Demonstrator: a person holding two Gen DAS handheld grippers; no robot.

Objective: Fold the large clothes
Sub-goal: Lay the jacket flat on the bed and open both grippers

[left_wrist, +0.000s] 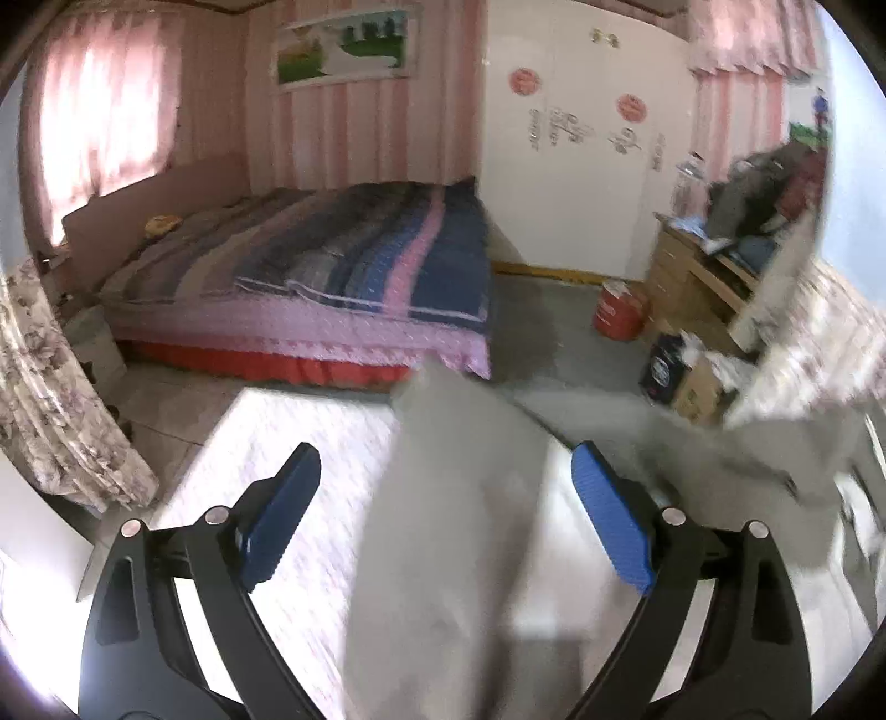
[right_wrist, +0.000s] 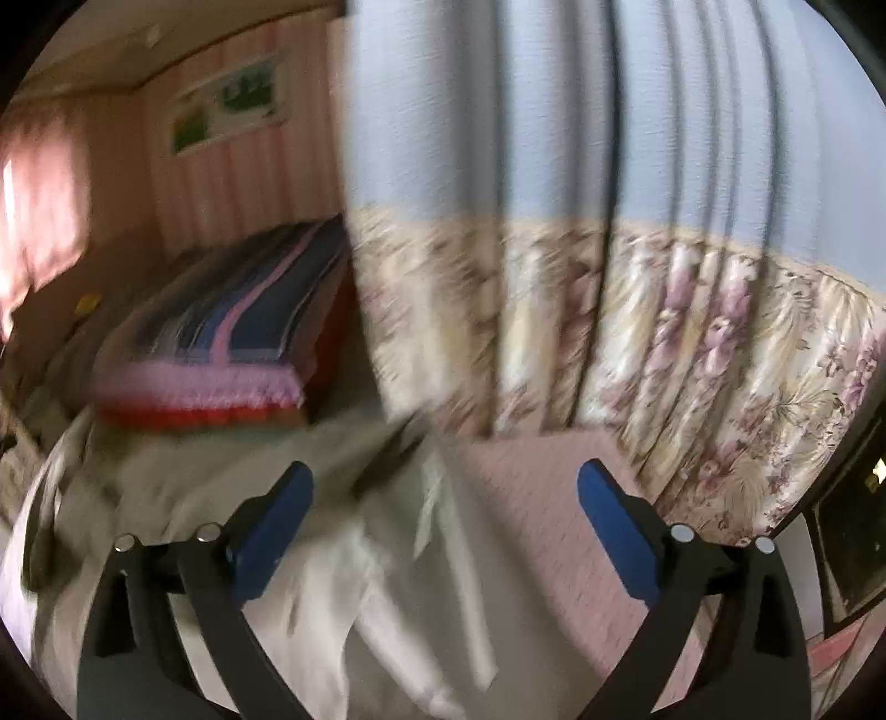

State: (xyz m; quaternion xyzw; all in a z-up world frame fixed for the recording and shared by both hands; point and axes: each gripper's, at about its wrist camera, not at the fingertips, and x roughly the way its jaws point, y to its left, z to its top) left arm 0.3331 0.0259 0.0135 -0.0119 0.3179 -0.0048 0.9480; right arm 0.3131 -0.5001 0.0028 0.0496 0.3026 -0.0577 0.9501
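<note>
While both tongs, left (left_wrist: 446, 498) and right (right_wrist: 446, 498), gape empty, smooth the pale garment (left_wrist: 443, 554) flat on the worktop (left_wrist: 310, 443) before folding.

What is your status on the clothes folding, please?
Left gripper open, right gripper open, nothing pinched. Pale garment lying loose between the fingers on the pink surface. Nothing blocking.

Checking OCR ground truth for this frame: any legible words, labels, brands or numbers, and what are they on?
None can be read.
Wardrobe: red round stickers and grey script decals, too blurred.
Red bucket: white marking, too small.
Dark box: oval logo, blurred.
Wall picture: landscape, no text visible.
Right wrist view: motion blur, no text on curtain or garment.
</note>
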